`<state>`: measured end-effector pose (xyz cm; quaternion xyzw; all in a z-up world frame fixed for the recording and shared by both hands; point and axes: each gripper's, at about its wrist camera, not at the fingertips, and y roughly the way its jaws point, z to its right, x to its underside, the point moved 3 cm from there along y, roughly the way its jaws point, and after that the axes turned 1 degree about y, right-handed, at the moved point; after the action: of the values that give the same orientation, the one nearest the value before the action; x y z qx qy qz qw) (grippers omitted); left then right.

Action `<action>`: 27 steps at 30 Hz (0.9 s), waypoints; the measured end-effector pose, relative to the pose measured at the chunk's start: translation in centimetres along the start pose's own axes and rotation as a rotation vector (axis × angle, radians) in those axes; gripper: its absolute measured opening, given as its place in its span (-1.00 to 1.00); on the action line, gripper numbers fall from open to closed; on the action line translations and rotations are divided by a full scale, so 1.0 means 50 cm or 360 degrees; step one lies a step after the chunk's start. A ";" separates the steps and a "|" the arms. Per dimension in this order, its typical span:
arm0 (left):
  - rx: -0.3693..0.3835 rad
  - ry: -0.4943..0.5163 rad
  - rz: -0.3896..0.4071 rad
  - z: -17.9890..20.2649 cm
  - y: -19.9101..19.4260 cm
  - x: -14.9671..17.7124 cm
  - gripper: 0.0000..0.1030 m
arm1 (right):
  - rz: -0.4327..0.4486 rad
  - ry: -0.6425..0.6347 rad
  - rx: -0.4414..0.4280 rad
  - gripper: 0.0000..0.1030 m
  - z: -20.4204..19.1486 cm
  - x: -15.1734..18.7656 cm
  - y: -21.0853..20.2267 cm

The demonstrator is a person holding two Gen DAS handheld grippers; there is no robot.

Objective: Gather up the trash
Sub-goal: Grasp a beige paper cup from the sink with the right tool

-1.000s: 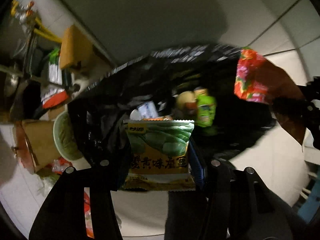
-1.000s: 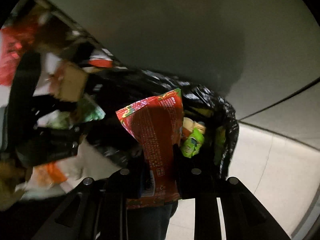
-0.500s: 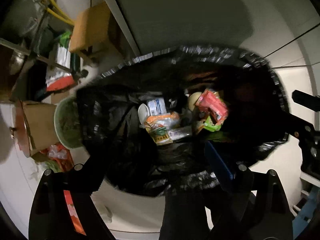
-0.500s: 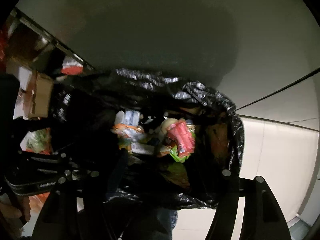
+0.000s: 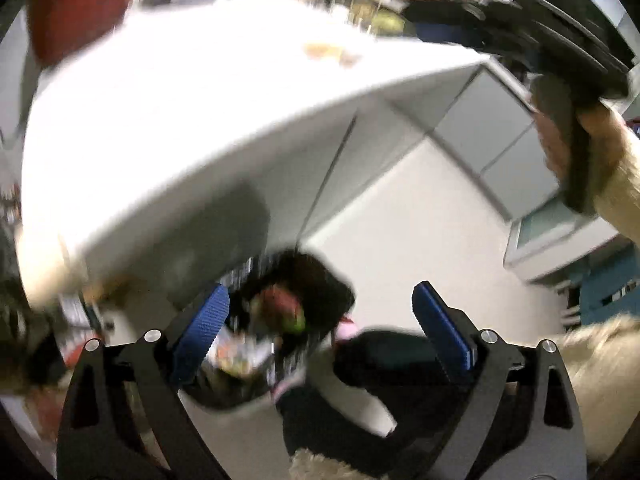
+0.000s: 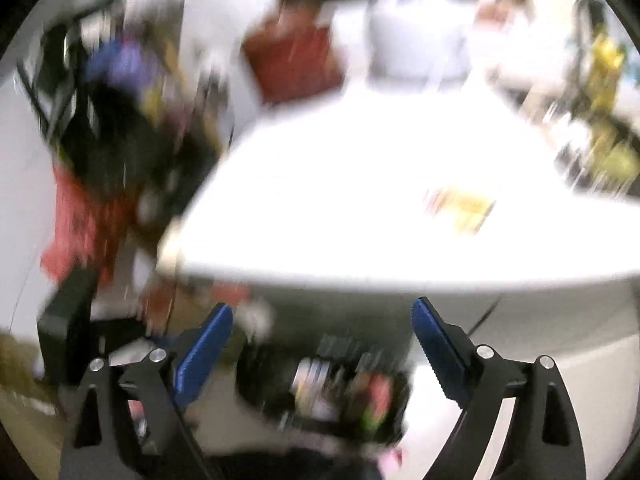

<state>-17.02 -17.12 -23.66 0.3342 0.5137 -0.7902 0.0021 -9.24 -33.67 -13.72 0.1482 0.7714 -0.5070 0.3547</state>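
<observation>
Both packets dropped into one black bag [image 5: 328, 280]; two tools [image 5: 320, 316] [image 6: 322, 334], just opened, gape empty.

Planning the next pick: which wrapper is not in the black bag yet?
The yellowish wrapper lying alone on the white table; the red and green wrappers are down inside the black bag.

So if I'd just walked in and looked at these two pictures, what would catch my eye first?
Probably the big white table filling the middle of both views, bright and blurred, with a small yellowish wrapper lying on it. Below its edge sits a black trash bag on the floor, colourful packets inside. Framing each view are two blue-padded fingers, spread wide with nothing between them: the left gripper and right gripper.
</observation>
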 end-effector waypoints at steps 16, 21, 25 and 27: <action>-0.0265 -0.0393 0.0041 0.045 0.195 -0.474 0.76 | -0.0412 -0.0354 0.0402 0.07 0.688 -0.544 0.414; -0.0354 -0.0294 0.0009 0.071 0.260 -0.629 0.76 | -0.0585 -0.0528 0.0409 -0.28 0.750 -0.575 0.560; -0.0377 -0.0164 -0.0017 0.080 0.328 -0.748 0.76 | -0.0616 -0.0579 0.0175 -0.83 0.742 -0.577 0.587; -0.0338 -0.0118 -0.0041 0.077 0.374 -0.809 0.76 | -0.0516 -0.0575 0.0102 -0.91 0.744 -0.581 0.540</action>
<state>18.85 -42.82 -16.39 0.2960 0.5982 -0.7432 0.0464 41.90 -50.94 -20.44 -0.0594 0.6927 -0.5999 0.3959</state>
